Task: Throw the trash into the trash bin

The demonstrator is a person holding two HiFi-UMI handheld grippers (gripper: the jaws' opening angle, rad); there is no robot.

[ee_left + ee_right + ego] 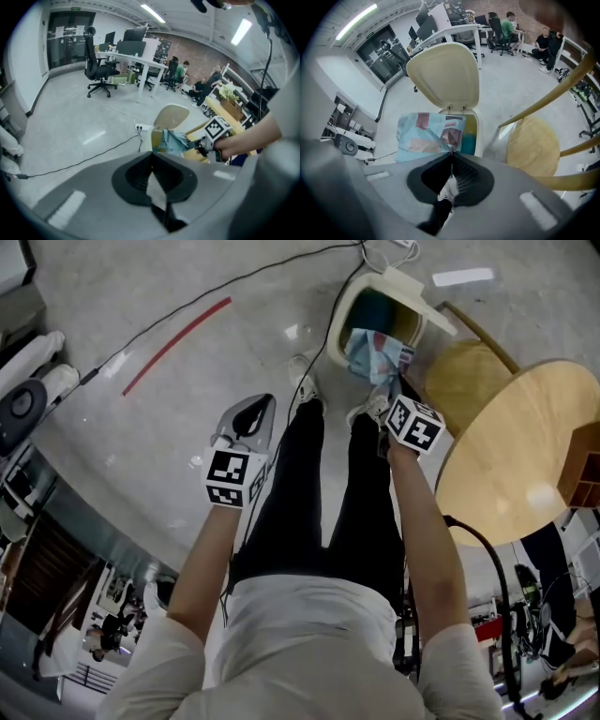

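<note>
Left gripper (151,157): jaws closed tip to tip with nothing between them, held low beside the person's left leg (291,484). Right gripper (451,153): jaws pinched on the edge of the trash (424,136), a crumpled pale-blue wrapper hanging at the mouth of the trash bin (337,324). The bin's cream lid (445,75) stands open. A black cable (187,310) crosses the floor beyond.

Grey floor (187,409), round wooden table (525,456)

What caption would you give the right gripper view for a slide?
Right gripper, shut on a pale blue wrapper, at the open cream trash bin.
</note>
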